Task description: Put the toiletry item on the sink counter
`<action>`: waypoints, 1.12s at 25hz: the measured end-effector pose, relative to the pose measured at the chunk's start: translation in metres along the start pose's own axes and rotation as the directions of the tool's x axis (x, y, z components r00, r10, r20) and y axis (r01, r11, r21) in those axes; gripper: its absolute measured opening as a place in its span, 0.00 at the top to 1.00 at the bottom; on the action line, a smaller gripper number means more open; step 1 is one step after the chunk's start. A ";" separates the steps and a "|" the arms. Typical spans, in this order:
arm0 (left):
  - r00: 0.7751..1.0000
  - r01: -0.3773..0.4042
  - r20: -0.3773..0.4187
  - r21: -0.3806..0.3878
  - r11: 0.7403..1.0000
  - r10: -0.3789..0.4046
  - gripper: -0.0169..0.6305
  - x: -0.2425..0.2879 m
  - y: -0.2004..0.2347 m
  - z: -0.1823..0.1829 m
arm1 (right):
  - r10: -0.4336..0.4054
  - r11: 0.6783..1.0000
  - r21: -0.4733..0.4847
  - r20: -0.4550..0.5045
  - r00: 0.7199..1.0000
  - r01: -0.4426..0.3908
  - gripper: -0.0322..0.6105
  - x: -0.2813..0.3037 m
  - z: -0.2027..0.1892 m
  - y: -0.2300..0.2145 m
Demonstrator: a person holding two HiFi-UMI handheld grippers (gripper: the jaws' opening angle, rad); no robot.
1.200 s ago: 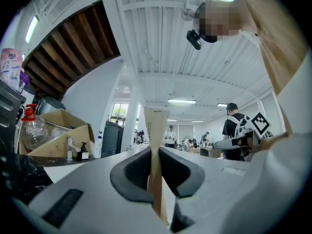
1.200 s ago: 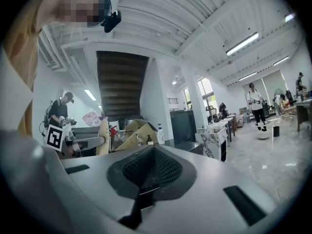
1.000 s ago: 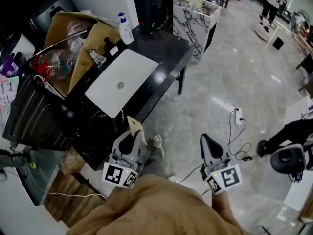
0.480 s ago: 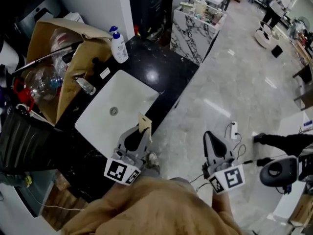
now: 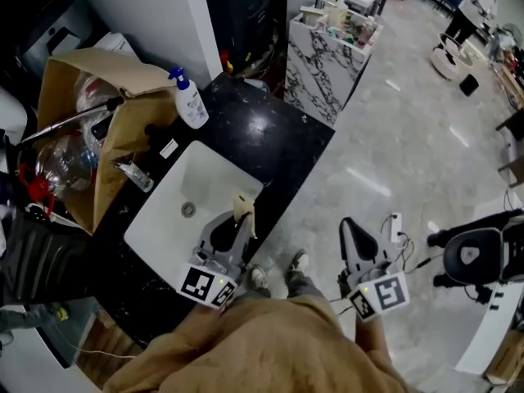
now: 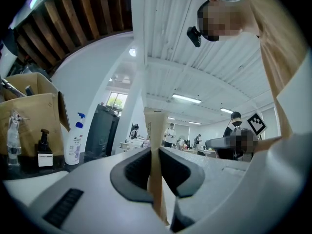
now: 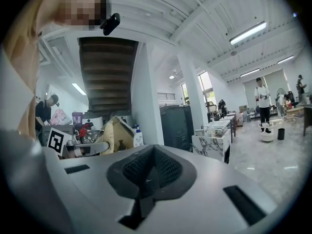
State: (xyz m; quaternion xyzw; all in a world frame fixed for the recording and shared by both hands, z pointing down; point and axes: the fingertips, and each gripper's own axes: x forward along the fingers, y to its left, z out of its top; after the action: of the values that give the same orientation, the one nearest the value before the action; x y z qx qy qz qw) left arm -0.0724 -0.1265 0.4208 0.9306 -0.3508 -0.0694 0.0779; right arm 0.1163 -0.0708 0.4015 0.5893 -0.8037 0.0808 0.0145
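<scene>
grey marble floor (image 5: 393,146) spreads out under and ahead of my right jaws. the black sink counter (image 5: 282,133) runs ahead and to the left of my left jaws. its white basin (image 5: 205,178) sits right below their tips in the head view. beyond the basin, further left of my left jaws, a big open cardboard box (image 5: 90,80) stands on the counter. past the counter's far end, ahead of both sets of jaws, there's a marble-patterned cabinet (image 5: 327,64) with clutter on top.

now the grippers. my left gripper (image 5: 236,223) points level across the near rim of the basin. its jaws are pinching the toiletry item, a flat tan tube (image 6: 156,130) that stands upright between the pads, its flat wide end up above them. so the tube is in my grip, lined up over the basin's near edge, not down on the counter. my right gripper (image 5: 354,234) hangs off to the right, over the floor and well clear of the counter. its jaws are pressed together with nothing between them.

smaller bits: a white pump bottle (image 5: 190,101) stands ahead-left of my left jaws, by the box. a little dark bottle (image 6: 44,147) with a white label sits just left of it.
</scene>
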 end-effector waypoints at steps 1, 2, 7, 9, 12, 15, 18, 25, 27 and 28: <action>1.000 -0.013 0.002 0.008 1.000 0.013 0.92 0.007 0.002 0.001 | 0.017 1.000 -0.002 0.010 1.000 -0.017 0.94 0.008 0.004 -0.007; 1.000 -0.028 0.006 0.017 0.999 0.028 0.92 0.013 0.004 0.002 | 0.036 0.999 -0.004 0.019 0.999 -0.036 0.94 0.017 0.009 -0.013; 0.993 -0.114 0.031 0.057 0.992 0.112 0.92 0.033 0.008 0.015 | 0.129 0.991 -0.025 0.045 0.991 -0.128 0.94 0.045 0.029 -0.039; 0.987 -0.159 0.049 0.064 0.985 0.156 0.92 0.040 0.014 0.018 | 0.162 0.987 -0.024 0.045 0.986 -0.161 0.94 0.056 0.029 -0.048; 0.972 -0.229 0.072 0.070 0.971 0.224 0.92 0.048 0.022 0.020 | 0.213 0.977 -0.033 0.027 0.977 -0.212 0.94 0.072 0.028 -0.060; 0.962 -0.268 0.071 0.078 0.960 0.263 0.92 0.056 0.029 0.019 | 0.245 0.969 -0.036 0.019 0.969 -0.244 0.94 0.086 0.029 -0.072; 0.958 -0.285 0.052 0.086 0.955 0.282 0.92 0.064 0.034 0.013 | 0.267 0.963 -0.029 0.016 0.964 -0.266 0.94 0.098 0.027 -0.076; 0.956 -0.289 -0.007 0.111 0.951 0.292 0.92 0.093 0.050 0.002 | 0.288 0.958 -0.008 0.001 0.958 -0.288 0.94 0.101 0.017 -0.079; 0.958 -0.280 -0.019 0.133 0.951 0.285 0.92 0.103 0.055 -0.001 | 0.279 0.960 -0.007 -0.003 0.960 -0.279 0.94 0.100 0.015 -0.085; 0.959 -0.275 -0.028 0.139 0.951 0.281 0.92 0.109 0.057 -0.003 | 0.272 0.962 -0.006 -0.003 0.962 -0.272 0.94 0.099 0.014 -0.088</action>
State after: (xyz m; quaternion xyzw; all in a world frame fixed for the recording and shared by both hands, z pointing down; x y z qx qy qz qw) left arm -0.0277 -0.2411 0.4268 0.8764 -0.4803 -0.0120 0.0330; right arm 0.1703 -0.1919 0.4091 0.4730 -0.8774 0.0803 0.0061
